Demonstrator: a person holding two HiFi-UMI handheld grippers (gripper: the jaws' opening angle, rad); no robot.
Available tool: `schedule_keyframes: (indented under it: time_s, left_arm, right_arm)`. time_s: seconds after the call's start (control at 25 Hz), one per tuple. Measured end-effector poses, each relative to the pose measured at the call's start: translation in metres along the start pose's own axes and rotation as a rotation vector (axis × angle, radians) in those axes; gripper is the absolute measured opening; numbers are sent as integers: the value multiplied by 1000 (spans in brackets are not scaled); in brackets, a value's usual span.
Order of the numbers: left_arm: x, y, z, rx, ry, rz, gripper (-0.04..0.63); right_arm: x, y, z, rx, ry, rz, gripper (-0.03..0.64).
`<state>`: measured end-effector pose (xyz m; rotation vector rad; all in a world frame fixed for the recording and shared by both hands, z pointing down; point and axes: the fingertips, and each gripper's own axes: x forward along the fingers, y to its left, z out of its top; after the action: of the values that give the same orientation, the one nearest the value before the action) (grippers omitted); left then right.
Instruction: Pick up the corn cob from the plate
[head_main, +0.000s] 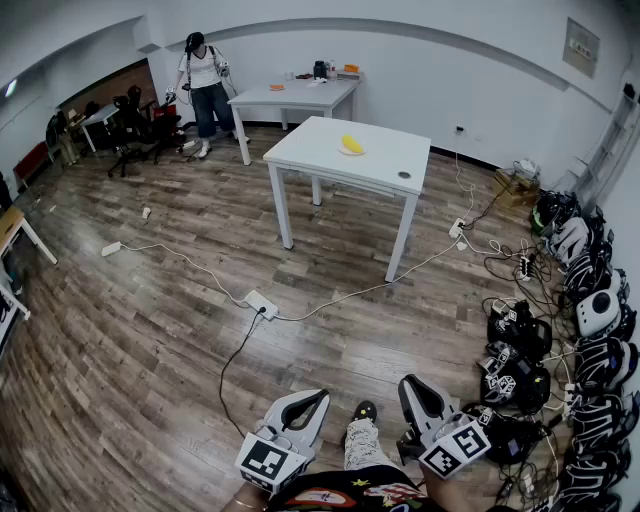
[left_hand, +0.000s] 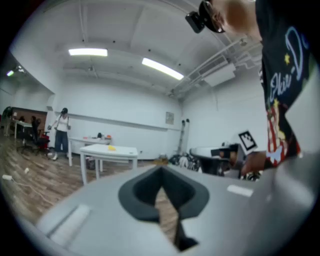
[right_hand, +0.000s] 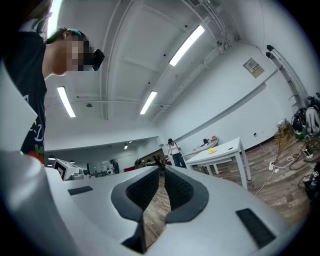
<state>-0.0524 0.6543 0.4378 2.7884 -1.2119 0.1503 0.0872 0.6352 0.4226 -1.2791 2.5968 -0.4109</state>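
The yellow corn cob (head_main: 351, 143) lies on a pale plate (head_main: 350, 152) on a white table (head_main: 320, 140) far across the room. It shows as a small yellow spot in the left gripper view (left_hand: 111, 147) and the right gripper view (right_hand: 212, 149). Both grippers are held low, close to the person's body and far from the table. The left gripper (head_main: 322, 394) (left_hand: 161, 170) is shut with nothing in it. The right gripper (head_main: 408, 382) (right_hand: 161, 170) is shut too, and it is empty.
A small dark round thing (head_main: 404, 175) sits at the table's near right corner. Cables and a power strip (head_main: 262, 303) cross the wood floor. Headsets and gear (head_main: 590, 330) line the right wall. Behind are a second white table (head_main: 300, 95), a standing person (head_main: 203, 85) and office chairs (head_main: 135, 125).
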Motion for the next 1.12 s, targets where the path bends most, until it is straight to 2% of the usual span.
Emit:
schedule_keyframes:
  time_s: [0.12,0.4,0.52,0.64,0.84,0.96,1.12]
  left_arm:
    - [49,33,12,-3,2,30,0]
    - [194,104,71,32,-47,61,0]
    - [239,119,77,30,-44,56,0]
    - [270,155,69,-1,-9,66,0]
    - [344,247,68,-37,-26,102,0]
    - [395,314,86,-31,-72,107,0]
    - [449,397,115,-85,-133,71,0]
  right_arm:
    - [41,-52,22,-1,-31,2,18]
    - [140,-160,93,-39,-77,84,20]
    - [172,-191,98,-45,-53,114,18]
    - [210,-216,93,-21,-28,121,20]
    - [298,-275,90,-13,12,115,20]
    - [372,-312,112,-67,-5,113,20]
    - [469,-353,130,-110,5,90,20]
